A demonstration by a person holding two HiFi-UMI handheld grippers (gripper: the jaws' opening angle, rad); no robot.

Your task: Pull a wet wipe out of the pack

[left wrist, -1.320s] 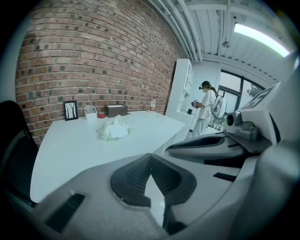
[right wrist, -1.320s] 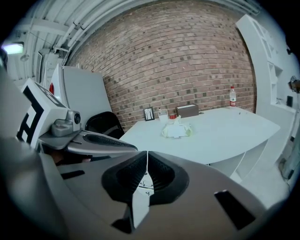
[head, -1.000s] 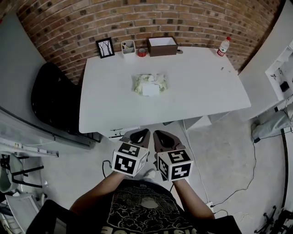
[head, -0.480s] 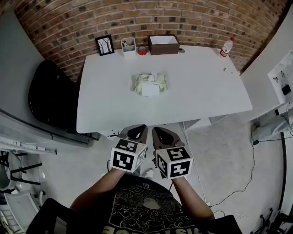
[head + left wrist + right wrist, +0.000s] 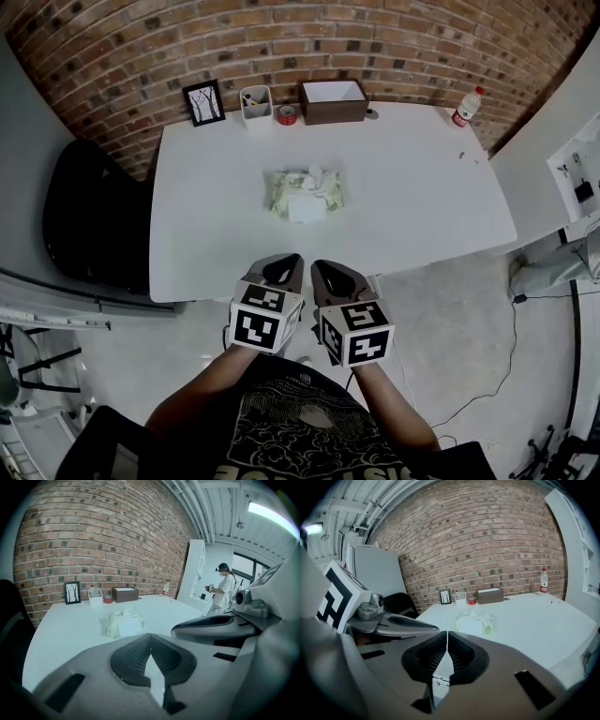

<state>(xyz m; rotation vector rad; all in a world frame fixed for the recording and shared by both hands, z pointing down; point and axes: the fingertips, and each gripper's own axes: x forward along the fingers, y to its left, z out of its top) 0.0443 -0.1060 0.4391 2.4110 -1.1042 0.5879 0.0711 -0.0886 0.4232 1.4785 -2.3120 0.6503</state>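
I held my left claw (image 5: 281, 272) and my right claw (image 5: 334, 278) side by side close to my body, short of the near edge of the table (image 5: 422, 197), since nothing had been reached for yet. Each claw was pinched together at the tips with nothing between them.

The pack of wipes (image 5: 306, 192) lay flat near the middle of the table, well apart from both claws. A white patch showed on its near side, probably the flap, which would suit a reach from where I stood. The picture frame (image 5: 203, 102), box (image 5: 333, 100) and bottle (image 5: 465, 106) stood along the far edge by the brick wall, out of the way. I judged that the soft pack would need one claw to pin it while the other opened to pinch a wipe.
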